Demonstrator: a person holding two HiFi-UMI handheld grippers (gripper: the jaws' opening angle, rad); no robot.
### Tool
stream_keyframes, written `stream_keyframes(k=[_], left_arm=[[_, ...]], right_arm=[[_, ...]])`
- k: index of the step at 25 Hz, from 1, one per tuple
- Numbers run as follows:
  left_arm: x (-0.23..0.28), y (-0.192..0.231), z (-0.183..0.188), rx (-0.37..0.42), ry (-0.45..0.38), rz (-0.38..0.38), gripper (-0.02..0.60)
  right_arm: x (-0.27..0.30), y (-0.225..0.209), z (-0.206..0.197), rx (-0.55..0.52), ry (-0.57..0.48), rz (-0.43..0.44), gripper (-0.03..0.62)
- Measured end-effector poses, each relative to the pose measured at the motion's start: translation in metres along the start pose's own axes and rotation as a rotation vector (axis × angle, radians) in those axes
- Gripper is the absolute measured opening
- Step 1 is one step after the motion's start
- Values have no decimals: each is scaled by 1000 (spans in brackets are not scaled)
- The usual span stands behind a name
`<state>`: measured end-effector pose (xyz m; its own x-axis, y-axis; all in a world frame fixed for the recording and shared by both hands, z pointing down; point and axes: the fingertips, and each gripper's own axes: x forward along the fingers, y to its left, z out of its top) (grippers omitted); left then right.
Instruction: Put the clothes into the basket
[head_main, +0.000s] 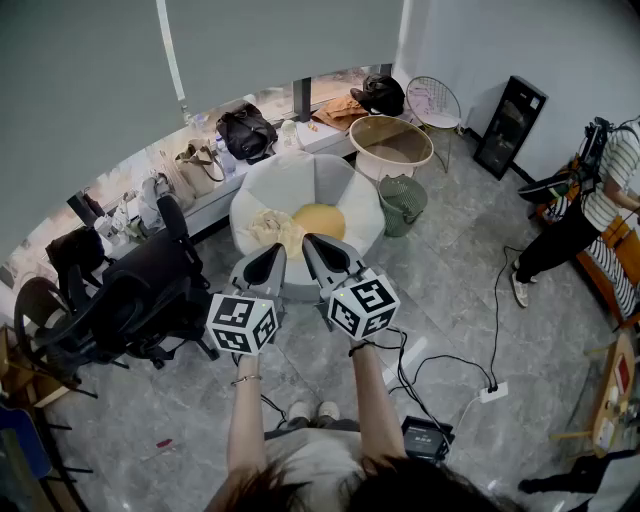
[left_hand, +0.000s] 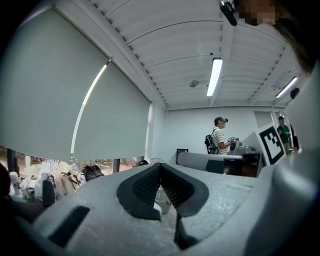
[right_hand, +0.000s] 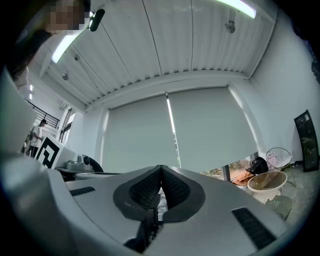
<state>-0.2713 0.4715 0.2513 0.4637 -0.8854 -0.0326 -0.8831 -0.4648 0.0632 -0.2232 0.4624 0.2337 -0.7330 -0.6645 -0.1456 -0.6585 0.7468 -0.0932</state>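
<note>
The left gripper (left_hand: 160, 166) has its jaws pressed together at the tips, with nothing between them; the right gripper (right_hand: 160, 168) is the same, its pads meeting in a closed point and holding nothing. In the head view the two are held side by side, close but apart, over the grey tiled floor (head_main: 450, 290); both point away from the person toward a round white chair (head_main: 290, 180).

The clothes (head_main: 268, 228), a cream heap, lie on the seat of that chair just past the jaw tips; beside them is a yellow patch (head_main: 322, 218), cushion or garment, I cannot tell which. The left gripper's tips overlap the near edge of the heap in the head view; whether they touch it cannot be judged.

The basket (head_main: 390, 145), a wide beige round tub, stands beyond the chair to the right, near the window ledge; a green mesh bin (head_main: 402, 203) stands just in front of it, close beside the chair. A black office chair (head_main: 130, 295) is at the left; a black bag (head_main: 245, 130) sits on the ledge; a person in a striped shirt (head_main: 610, 180) stands at the far right.
</note>
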Motion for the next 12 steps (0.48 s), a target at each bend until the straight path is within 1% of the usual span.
stream_keyframes(k=[12], left_arm=[[2, -8, 1, 12, 2, -4, 11]], right_arm=[[-6, -2, 1, 9, -5, 12, 9]])
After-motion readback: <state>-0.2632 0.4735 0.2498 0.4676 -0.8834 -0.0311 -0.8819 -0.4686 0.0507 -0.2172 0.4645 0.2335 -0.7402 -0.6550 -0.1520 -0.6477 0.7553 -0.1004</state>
